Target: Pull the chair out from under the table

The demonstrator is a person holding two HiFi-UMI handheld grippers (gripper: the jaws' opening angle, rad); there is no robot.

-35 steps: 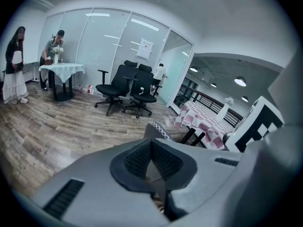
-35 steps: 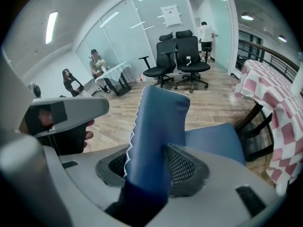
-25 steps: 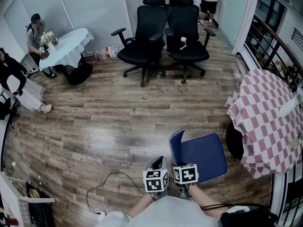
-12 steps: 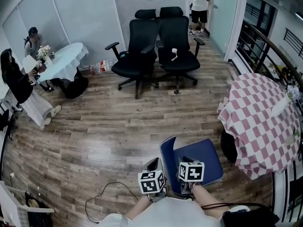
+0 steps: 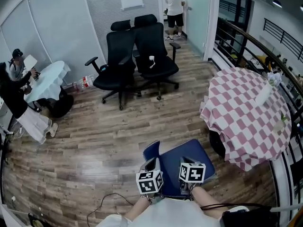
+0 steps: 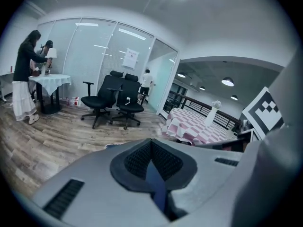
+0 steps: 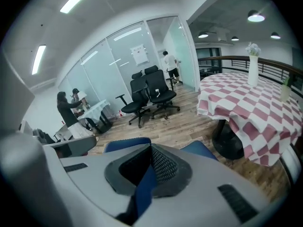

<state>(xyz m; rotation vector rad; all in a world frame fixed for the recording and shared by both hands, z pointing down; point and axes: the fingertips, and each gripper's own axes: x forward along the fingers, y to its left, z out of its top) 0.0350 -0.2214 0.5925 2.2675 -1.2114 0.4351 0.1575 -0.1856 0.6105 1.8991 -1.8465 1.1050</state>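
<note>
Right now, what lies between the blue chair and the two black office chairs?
Only bare wooden floor lies between the blue chair and the black office chairs, as the head view shows.

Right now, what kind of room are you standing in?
Probably an office lounge or meeting area: black wheeled office chairs, frosted glass partition walls, and a round table in a pink-and-white checked cloth.

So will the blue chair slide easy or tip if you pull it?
Probably slides easily: the chair stands on smooth wood floor. It looks small beside the table, so likely light. Its legs are hidden, so tipping is unclear.
</note>
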